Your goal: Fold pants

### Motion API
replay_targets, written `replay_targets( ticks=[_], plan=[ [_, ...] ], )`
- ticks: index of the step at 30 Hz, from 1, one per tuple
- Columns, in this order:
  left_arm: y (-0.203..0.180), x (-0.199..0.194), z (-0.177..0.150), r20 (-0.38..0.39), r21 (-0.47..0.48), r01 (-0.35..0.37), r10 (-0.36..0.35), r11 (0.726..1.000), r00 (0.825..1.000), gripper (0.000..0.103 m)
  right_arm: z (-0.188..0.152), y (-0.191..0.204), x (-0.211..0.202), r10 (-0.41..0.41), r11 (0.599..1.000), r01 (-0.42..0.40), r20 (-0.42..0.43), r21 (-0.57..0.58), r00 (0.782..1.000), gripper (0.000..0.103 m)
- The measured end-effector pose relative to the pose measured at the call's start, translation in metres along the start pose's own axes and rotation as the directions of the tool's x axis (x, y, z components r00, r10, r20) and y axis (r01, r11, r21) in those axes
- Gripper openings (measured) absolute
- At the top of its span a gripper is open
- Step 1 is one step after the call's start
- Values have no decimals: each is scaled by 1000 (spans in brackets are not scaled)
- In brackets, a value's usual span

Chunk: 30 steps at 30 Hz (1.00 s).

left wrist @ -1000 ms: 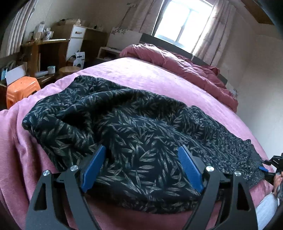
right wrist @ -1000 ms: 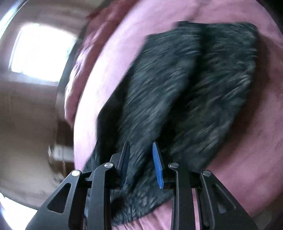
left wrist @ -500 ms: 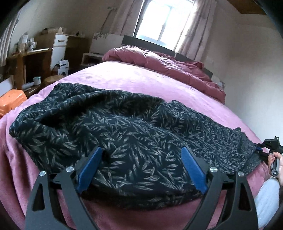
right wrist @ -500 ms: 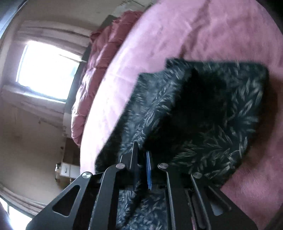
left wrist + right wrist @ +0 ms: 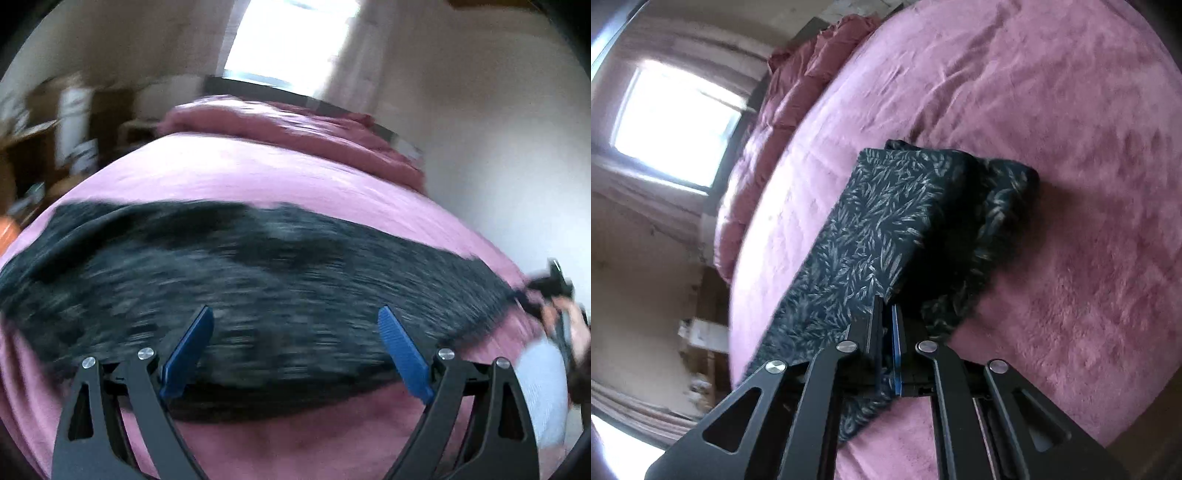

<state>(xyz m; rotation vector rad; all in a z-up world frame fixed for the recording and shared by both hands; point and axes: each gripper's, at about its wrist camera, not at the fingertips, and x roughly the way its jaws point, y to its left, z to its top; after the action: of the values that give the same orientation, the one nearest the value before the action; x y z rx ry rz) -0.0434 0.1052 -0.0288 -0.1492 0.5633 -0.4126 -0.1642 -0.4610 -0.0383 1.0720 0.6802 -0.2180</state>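
On the pink bed (image 5: 1052,110) lie the dark pants (image 5: 886,221) with a pale leaf print. They stretch long across the blanket. The right gripper (image 5: 886,314) is clamped tight on one end of the pants, and the cloth is pinched between its blue pads, lifted a bit off the bed. The left gripper (image 5: 295,321) has its fingers spread wide apart, with nothing pinched. It hangs over the near edge of the pants, which look blurry in its view. A rumpled red quilt (image 5: 798,81) is bunched at the far end of the bed, under a bright window (image 5: 676,122).
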Motion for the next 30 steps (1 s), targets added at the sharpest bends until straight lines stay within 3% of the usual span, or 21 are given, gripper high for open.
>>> replay_targets(
  ticks=[1,2,3,4,7,10,13,17,20,23,25,28,30],
  plan=[
    [-19,4,2,-9,59,39,-38,997,999,91,0,-5,-5,33,999,-33,17,27,999,15],
    [-30,8,4,-15,89,55,-54,994,998,91,1,-8,-9,52,998,-53,38,44,998,40],
    [-42,12,4,-27,119,78,-75,990,997,91,1,-9,-14,43,998,-46,65,49,997,50],
    [-58,21,7,-56,157,117,-109,981,992,91,3,-10,-18,36,998,-40,87,41,996,54],
    [-91,49,10,-134,233,160,-131,959,982,91,10,-9,-18,45,999,-46,95,9,994,53],
    [-112,78,9,-208,288,180,-123,941,970,90,21,-5,-7,84,996,-85,78,13,993,44],
    [-124,94,5,-269,295,224,-145,929,952,86,25,-7,5,7,999,-9,49,41,999,44],
    [-136,101,-1,-306,339,247,-141,908,941,83,28,-15,15,3,993,-10,60,115,998,44],
    [-144,108,0,-335,360,260,-136,896,932,72,32,-17,19,10,989,-22,81,145,997,44],
    [-147,102,0,-346,369,301,-171,879,923,72,36,-17,22,11,987,-22,74,158,997,44],
    [-149,104,-2,-355,402,294,-148,867,923,70,38,-16,23,5,989,-15,64,150,998,44],
    [-150,106,-5,-366,417,288,-130,862,921,62,49,-17,29,5,986,-16,70,165,998,36],
    [-152,107,-4,-361,428,282,-124,859,924,39,53,-19,33,2,983,-15,74,181,997,27]
  ],
)
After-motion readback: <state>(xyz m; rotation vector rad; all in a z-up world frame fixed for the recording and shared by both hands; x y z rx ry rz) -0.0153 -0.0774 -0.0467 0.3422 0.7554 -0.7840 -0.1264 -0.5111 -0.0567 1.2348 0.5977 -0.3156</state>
